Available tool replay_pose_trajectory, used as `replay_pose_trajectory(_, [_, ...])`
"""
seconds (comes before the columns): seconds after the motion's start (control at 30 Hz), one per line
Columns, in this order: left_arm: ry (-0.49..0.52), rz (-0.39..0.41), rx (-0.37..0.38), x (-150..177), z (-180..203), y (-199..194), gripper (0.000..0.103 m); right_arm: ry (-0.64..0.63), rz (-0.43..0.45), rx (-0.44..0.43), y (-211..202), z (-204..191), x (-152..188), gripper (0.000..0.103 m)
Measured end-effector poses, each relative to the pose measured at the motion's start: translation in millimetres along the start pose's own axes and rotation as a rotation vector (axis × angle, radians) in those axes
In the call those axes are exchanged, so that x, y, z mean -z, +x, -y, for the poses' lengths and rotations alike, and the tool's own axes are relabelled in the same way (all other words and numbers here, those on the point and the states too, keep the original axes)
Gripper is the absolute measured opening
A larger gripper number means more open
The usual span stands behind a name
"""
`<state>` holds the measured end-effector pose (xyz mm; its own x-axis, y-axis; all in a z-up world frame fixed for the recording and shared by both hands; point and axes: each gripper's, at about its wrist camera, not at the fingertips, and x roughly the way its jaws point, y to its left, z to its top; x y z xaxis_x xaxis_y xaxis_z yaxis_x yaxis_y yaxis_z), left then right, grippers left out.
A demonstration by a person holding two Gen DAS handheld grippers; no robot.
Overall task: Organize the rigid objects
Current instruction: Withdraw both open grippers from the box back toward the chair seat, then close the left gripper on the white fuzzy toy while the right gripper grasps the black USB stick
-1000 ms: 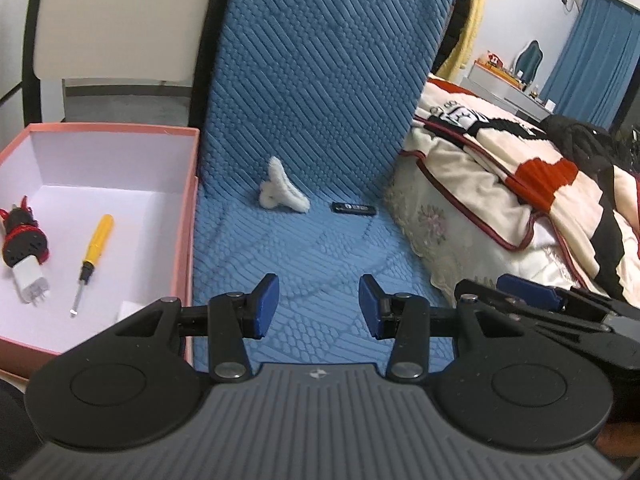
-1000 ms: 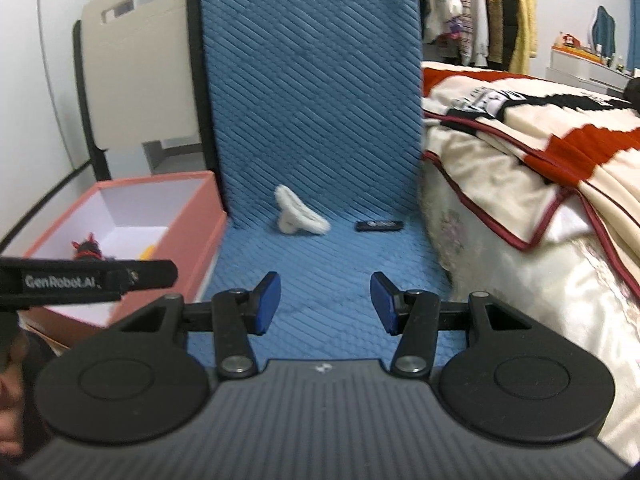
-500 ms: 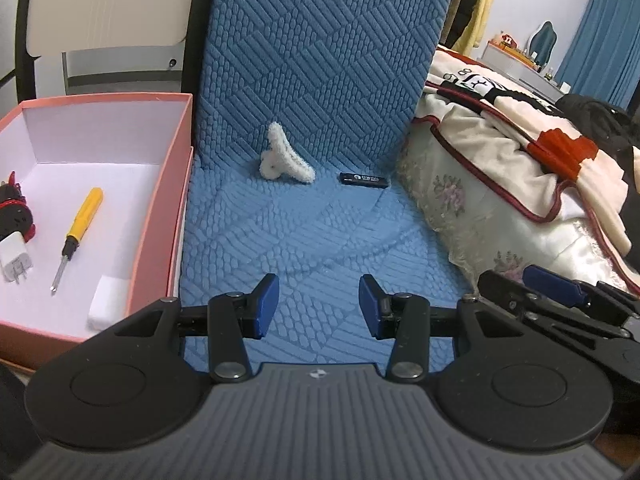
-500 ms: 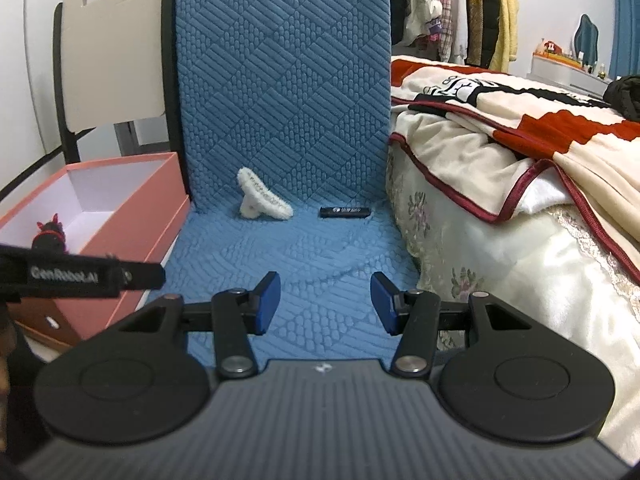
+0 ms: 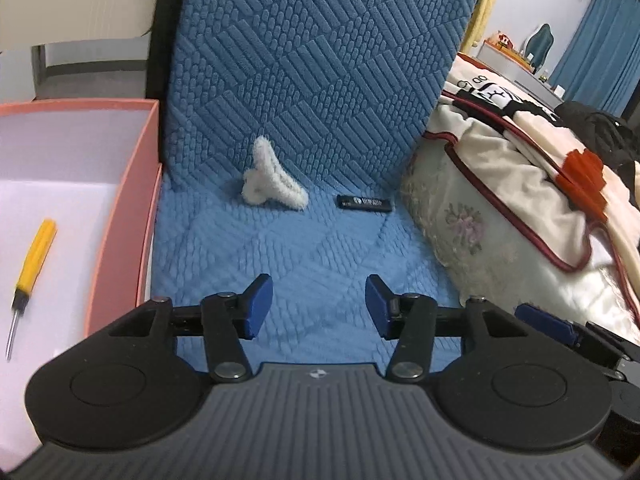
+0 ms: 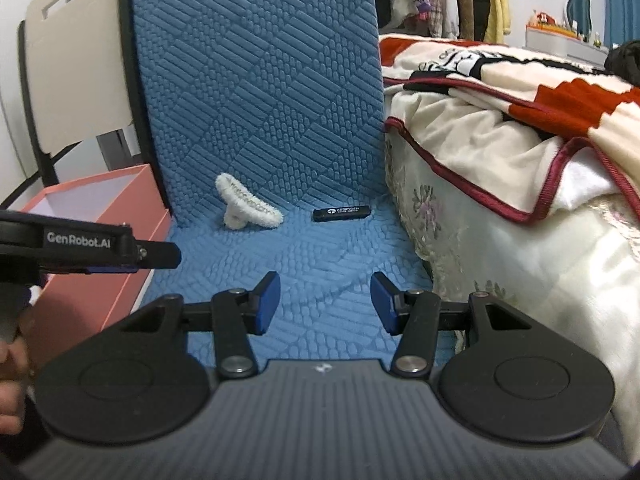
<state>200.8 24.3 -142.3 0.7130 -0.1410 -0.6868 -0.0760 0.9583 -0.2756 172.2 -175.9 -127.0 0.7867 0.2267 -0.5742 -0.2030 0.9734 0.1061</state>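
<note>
A fuzzy white hair claw clip [image 5: 272, 180] [image 6: 248, 208] and a small black stick [image 5: 365, 202] [image 6: 341, 213] lie at the back of a blue quilted chair seat [image 5: 304, 264] [image 6: 312, 256]. A pink box [image 5: 124, 216] [image 6: 100, 216] stands left of the seat and holds a yellow screwdriver [image 5: 30, 264]. My left gripper [image 5: 319, 306] is open and empty above the seat's front. My right gripper [image 6: 325, 303] is open and empty beside it, also short of both objects.
A bed with a cream, red and black blanket [image 5: 520, 184] [image 6: 520, 128] presses against the seat's right side. The blue backrest [image 5: 320, 60] rises behind the objects. A cream chair [image 6: 72, 60] stands at the left. The left gripper's body [image 6: 88, 244] crosses the right wrist view.
Both grippers have moved forward toward the clip and the black stick, which now look larger. The box has slid further left in the left wrist view. Both jaws stay open.
</note>
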Motion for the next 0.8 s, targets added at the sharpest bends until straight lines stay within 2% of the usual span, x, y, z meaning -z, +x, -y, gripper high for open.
replay_pose_trajectory(0.37, [0.043,-0.041,0.003,-33.9,-1.3,61.5,0.061,0.035,-0.031,-0.043,58.6,9.2,-19.6,0.055])
replay_pose_trajectory(0.6, [0.065,-0.028,-0.02,-60.0,-0.8,86.5,0.061,0.037,-0.039,-0.037,92.9,17.1,-30.7,0.057])
replay_pose_trajectory(0.77, [0.048,-0.013,-0.024,-78.7,-3.7,99.0,0.058,0.025,-0.053,-0.043,119.4,21.4,-40.0,0.057])
replay_pose_trajectory(0.8, [0.036,-0.011,-0.022,-82.8,-5.8,101.3,0.054,0.021,-0.058,-0.045,124.8,22.2,-42.1,0.057])
